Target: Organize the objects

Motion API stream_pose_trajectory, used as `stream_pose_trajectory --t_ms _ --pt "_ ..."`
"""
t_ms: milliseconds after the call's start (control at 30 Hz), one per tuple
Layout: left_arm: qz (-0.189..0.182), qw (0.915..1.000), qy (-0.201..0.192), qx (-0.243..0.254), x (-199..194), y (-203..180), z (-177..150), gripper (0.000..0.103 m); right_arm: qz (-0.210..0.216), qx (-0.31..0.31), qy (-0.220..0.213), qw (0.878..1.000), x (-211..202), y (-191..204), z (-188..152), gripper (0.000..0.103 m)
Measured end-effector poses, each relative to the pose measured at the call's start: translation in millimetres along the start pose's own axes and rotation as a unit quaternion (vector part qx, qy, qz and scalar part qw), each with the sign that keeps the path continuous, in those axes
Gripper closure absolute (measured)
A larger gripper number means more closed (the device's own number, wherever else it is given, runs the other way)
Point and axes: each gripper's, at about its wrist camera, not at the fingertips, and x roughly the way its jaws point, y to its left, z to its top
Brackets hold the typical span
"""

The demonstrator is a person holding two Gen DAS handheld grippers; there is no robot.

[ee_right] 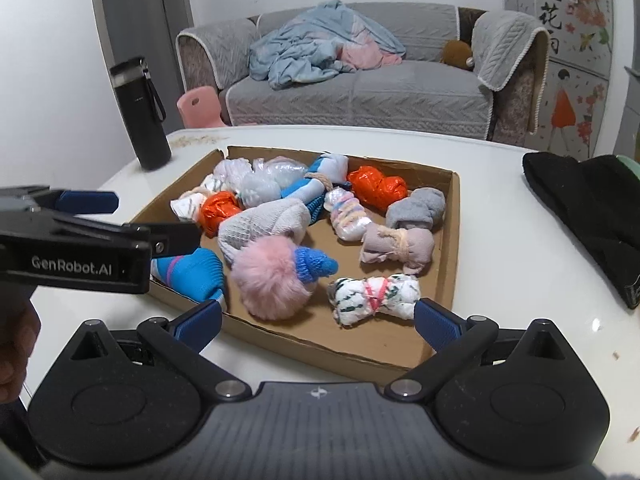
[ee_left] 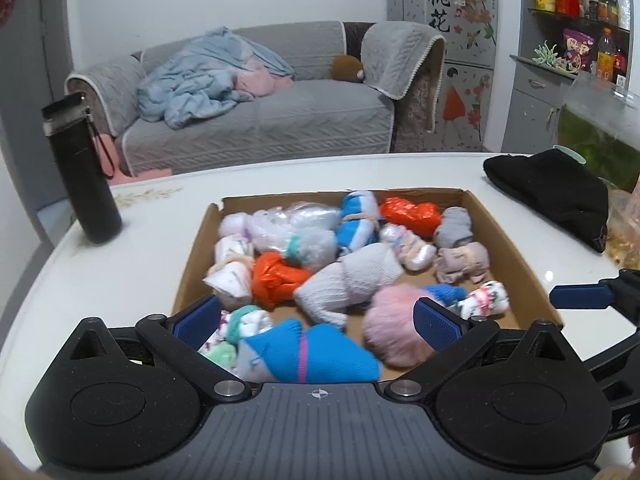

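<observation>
A shallow cardboard tray (ee_left: 516, 256) (ee_right: 450, 240) on the white table holds several rolled sock bundles. Among them are a pink fluffy ball (ee_left: 394, 330) (ee_right: 268, 276), a blue bundle (ee_left: 316, 354) (ee_right: 196, 272), a grey-white sock (ee_left: 352, 280) (ee_right: 260, 226) and two orange bundles (ee_left: 276, 278) (ee_right: 376, 186). My left gripper (ee_left: 316, 322) is open and empty, just above the tray's near edge over the blue bundle. It shows from the side in the right wrist view (ee_right: 152, 220). My right gripper (ee_right: 318, 320) is open and empty at the tray's near right side, by a white-green bundle (ee_right: 374, 292).
A black bottle (ee_left: 82, 168) (ee_right: 140, 114) stands at the table's far left. A black knit hat (ee_left: 560, 192) (ee_right: 592, 208) lies at the right. A grey sofa (ee_left: 260, 120) with a blue blanket is beyond the table, and a shelf (ee_left: 580, 40) with goods is far right.
</observation>
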Motion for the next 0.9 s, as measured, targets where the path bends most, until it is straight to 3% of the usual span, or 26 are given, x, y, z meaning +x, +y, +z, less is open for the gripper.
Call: stream_pose_trajectory --t_ms 133,267,900 --pt "-0.001 0.9997 -0.016 -0.016 -1.3 12.6 -6.6 0.000 0.002 0.004 -0.003 1.000 6.9 3.8 -1.3 0.001" --pt "0.034 0.9985 -0.043 0.007 -5.7 10.0 -12.2 0.001 0.007 0.011 0.000 1.000 10.6 8.7 -5.5 0.001" --pt "0.028 0.9995 -0.015 0.003 -9.1 14.3 -11.4 0.000 0.007 -0.003 -0.005 1.000 4.1 22.7 -0.1 0.001"
